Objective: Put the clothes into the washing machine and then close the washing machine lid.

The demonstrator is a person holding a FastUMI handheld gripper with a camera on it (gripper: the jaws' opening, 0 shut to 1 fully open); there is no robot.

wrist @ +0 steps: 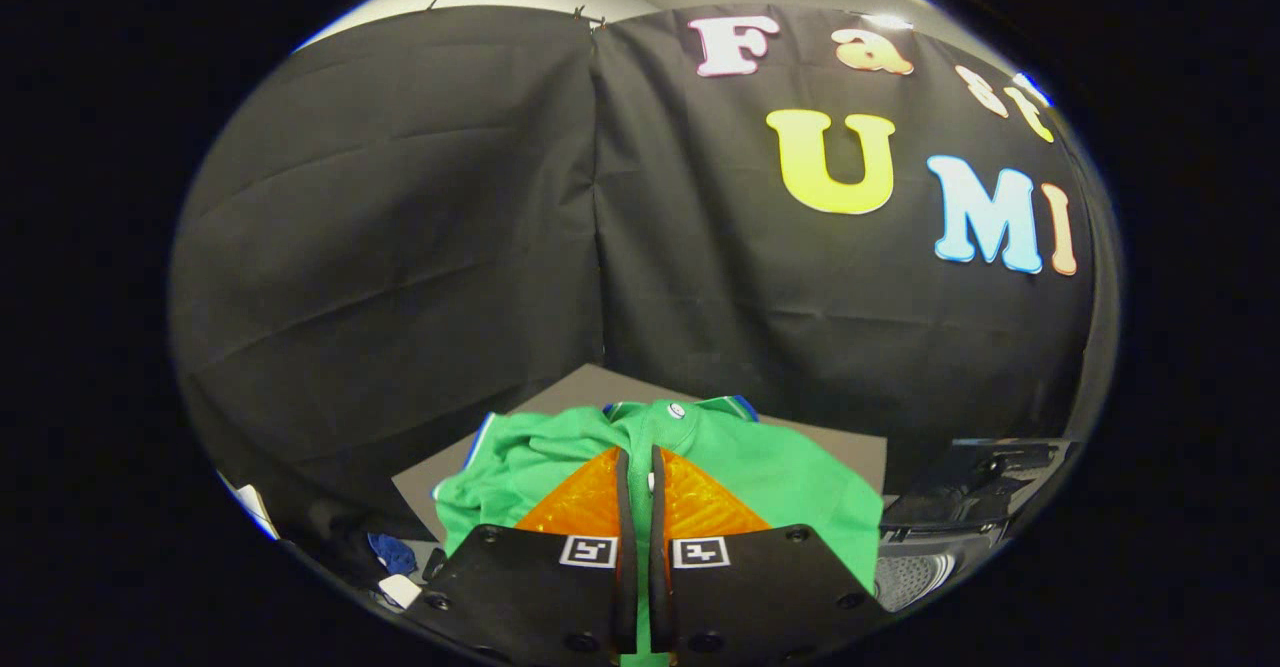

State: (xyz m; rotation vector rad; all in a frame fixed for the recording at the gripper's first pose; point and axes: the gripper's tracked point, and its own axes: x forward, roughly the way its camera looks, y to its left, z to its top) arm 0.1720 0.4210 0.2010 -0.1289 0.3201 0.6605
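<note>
- Green garment (790, 487): 1 item, crumpled, with a collar edged in blue and white at its far side. It hangs bunched around the jaws, lifted above a grey mat (860, 452) on the worktop.
- Gripper (640, 467): the jaws stand almost together, with only a thin strip of the green garment's cloth between them. Judged as a firm pinch on the fabric, both fingers (590, 507) pressing on it.
- Washing machine (925, 562): sits to the right of the green garment and lower than it. A perforated drum surface is visible, and dark panels rise above that, judged to be the raised lid and frame; the lid looks open, though the edge of the view distorts it.
- Other items: a small blue object (392, 552) and a white card (400, 590) lie left of the green garment, on the dark surface beside the grey mat. Their nature cannot be told.
- Step in hand: step 1 of 2, carrying the garment to the machine. Nothing is yet in the drum as far as can be seen.
- Next move, as a judgement: swing the load right and down over the drum opening, keeping trailing cloth clear of the rim, then part the jaws. The lid remains to be closed afterwards.
</note>
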